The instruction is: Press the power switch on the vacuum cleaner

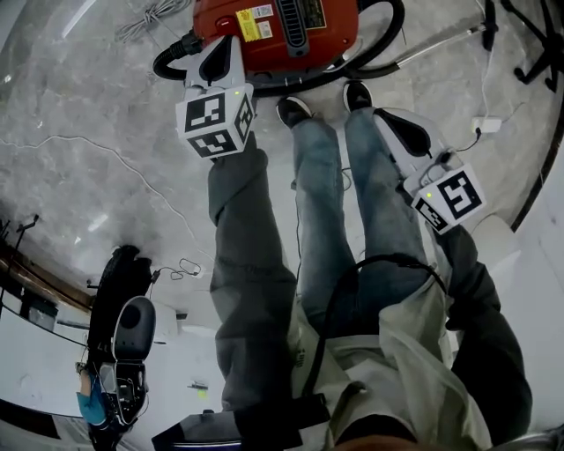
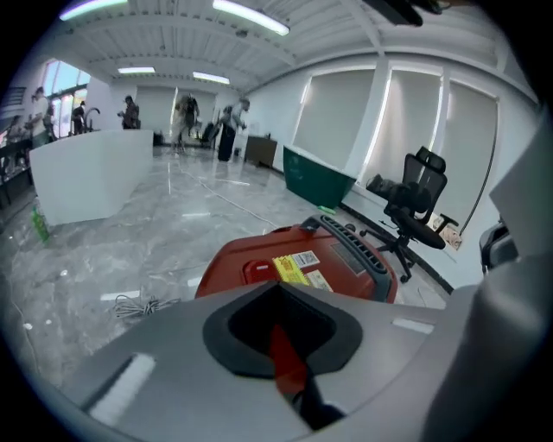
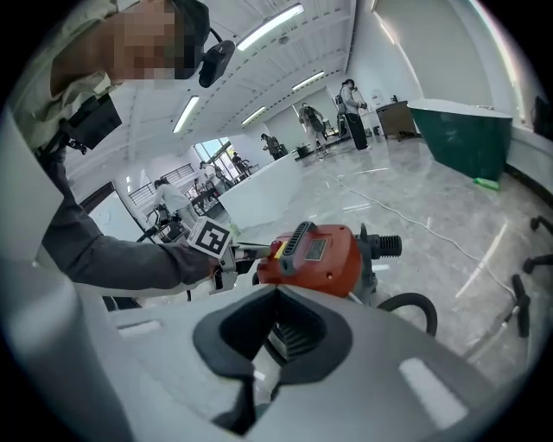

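The red vacuum cleaner (image 1: 282, 35) (image 2: 302, 263) (image 3: 315, 255) lies on the marble floor at the top of the head view. A red switch pad (image 2: 257, 270) sits on its top beside a yellow label. My left gripper (image 1: 217, 55) (image 2: 278, 302) is shut and empty, its tip over the vacuum's left end just short of the pad. The right gripper view shows that gripper's marker cube (image 3: 212, 237) and its tip at the vacuum's end; contact is not clear. My right gripper (image 1: 398, 123) (image 3: 276, 302) is shut and empty, held off to the right, away from the vacuum.
A black hose (image 1: 388, 44) loops round the vacuum, with a metal wand (image 1: 441, 35) to its right and a coiled cord (image 1: 154, 13) to its left. The person's shoes (image 1: 295, 110) stand right against the vacuum. An office chair (image 2: 415, 194) and a green bin (image 2: 315, 177) stand beyond.
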